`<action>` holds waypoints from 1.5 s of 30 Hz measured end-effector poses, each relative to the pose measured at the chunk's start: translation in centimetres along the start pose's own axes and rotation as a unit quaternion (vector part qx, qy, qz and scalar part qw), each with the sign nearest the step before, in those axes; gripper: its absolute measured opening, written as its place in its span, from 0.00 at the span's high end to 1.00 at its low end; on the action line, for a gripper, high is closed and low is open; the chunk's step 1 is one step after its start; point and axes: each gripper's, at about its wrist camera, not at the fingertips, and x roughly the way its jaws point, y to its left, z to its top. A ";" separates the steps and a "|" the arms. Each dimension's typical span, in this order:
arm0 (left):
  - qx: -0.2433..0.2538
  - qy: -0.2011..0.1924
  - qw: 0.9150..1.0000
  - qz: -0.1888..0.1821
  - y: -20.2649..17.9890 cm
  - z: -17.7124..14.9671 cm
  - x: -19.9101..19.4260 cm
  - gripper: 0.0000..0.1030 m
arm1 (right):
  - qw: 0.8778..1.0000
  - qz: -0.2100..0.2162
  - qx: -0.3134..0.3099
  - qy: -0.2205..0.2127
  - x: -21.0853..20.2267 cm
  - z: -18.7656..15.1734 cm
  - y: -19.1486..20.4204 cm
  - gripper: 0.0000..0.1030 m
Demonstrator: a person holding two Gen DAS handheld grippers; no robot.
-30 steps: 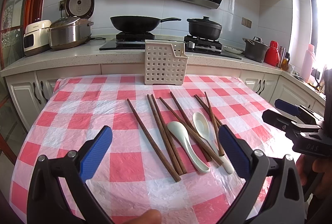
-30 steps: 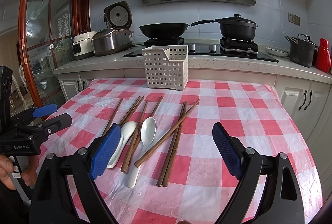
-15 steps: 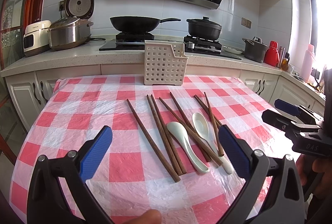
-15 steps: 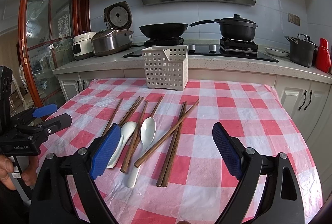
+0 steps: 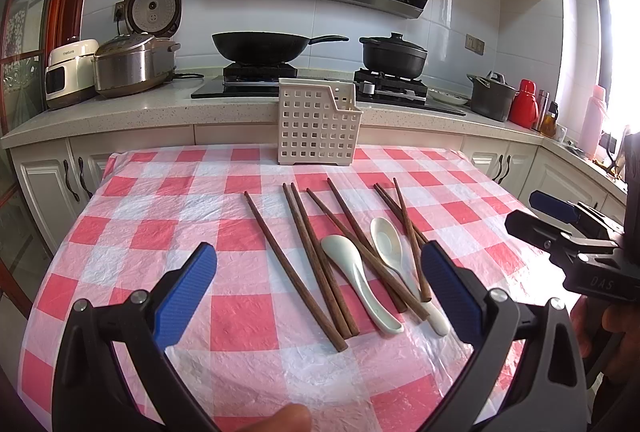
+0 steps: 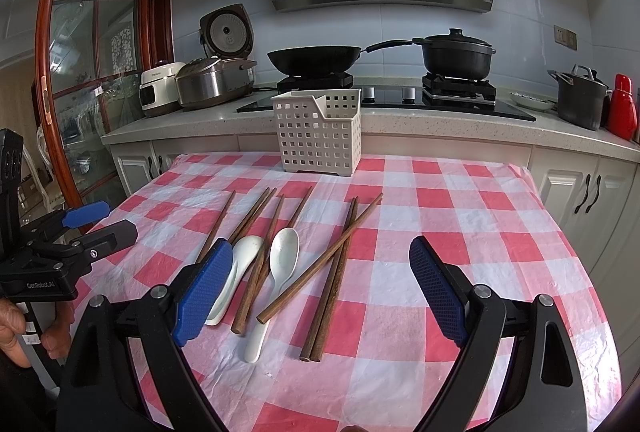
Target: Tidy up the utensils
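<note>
Several brown wooden chopsticks [image 5: 304, 252] and two white ceramic spoons [image 5: 356, 280] lie mixed in the middle of a red-and-white checked tablecloth [image 5: 132, 232]. They also show in the right wrist view: the chopsticks [image 6: 332, 272] and the spoons [image 6: 280, 264]. A white perforated utensil basket [image 5: 318, 128] stands upright at the table's far edge, also in the right wrist view [image 6: 320, 130]. My left gripper [image 5: 316, 284] is open and empty, hovering just before the utensils. My right gripper [image 6: 320, 280] is open and empty, over the near ends of the utensils.
Behind the table runs a counter with a wok [image 5: 256, 46], a black lidded pot [image 5: 394, 56], rice cookers [image 5: 132, 64] and a red flask [image 5: 524, 108]. White cabinets [image 6: 580, 192] stand close to the table's right side. A glass door [image 6: 80, 92] is at left.
</note>
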 end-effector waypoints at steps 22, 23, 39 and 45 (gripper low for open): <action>-0.018 0.049 0.998 0.038 1.3 -1.3 2.9 0.05 | 0.994 -0.024 0.030 0.105 4.8 -1.6 -2.1 0.18; -0.023 0.052 0.998 0.036 1.5 -1.4 3.3 0.05 | 0.993 -0.022 0.035 0.111 5.2 -1.8 -2.3 0.18; -0.032 0.161 0.986 -0.012 -1.6 -0.3 12.0 0.71 | 0.988 -0.069 0.042 0.133 7.0 -2.0 -5.3 0.18; -0.038 0.193 0.980 -0.012 -2.1 -0.2 13.6 0.73 | 0.990 -0.059 0.046 0.123 6.3 -1.8 -5.7 0.18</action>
